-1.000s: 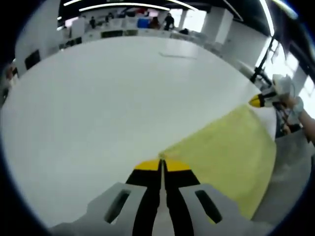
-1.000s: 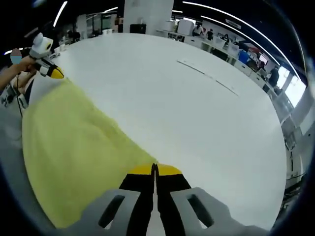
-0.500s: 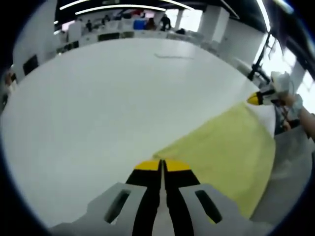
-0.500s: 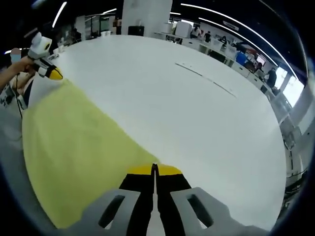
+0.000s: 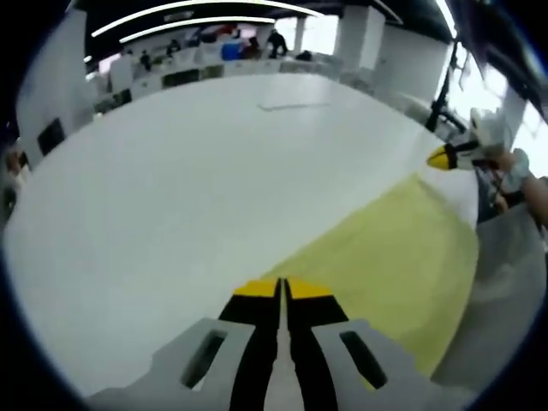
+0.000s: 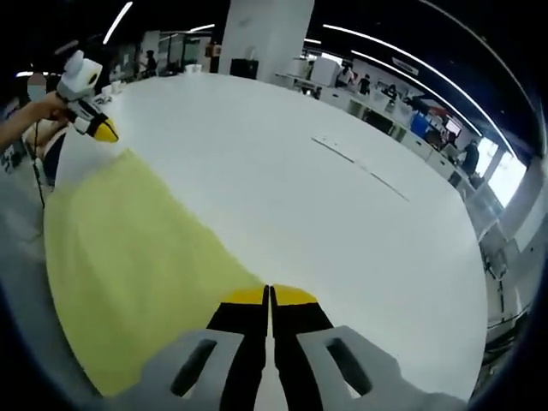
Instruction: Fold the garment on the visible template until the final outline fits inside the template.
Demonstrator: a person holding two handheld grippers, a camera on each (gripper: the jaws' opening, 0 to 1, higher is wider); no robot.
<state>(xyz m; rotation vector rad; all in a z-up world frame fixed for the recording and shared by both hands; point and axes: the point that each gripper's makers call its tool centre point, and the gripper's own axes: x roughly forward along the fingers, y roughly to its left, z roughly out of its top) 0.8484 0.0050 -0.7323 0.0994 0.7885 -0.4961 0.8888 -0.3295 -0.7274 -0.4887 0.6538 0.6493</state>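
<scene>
Big white tabletop (image 5: 171, 188) in an open office, with the yellow garment (image 5: 394, 265) stretched taut between the left gripper (image 5: 281, 289) and right gripper (image 6: 269, 295), each clamped tight on a corner, garment running off toward 2 o'clock, probably to lay it flat.

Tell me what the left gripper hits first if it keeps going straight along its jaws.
Likely the bare white table. The left gripper is shut on the yellow garment's corner, and beyond its tips lies open tabletop; height above it is unclear.
</scene>
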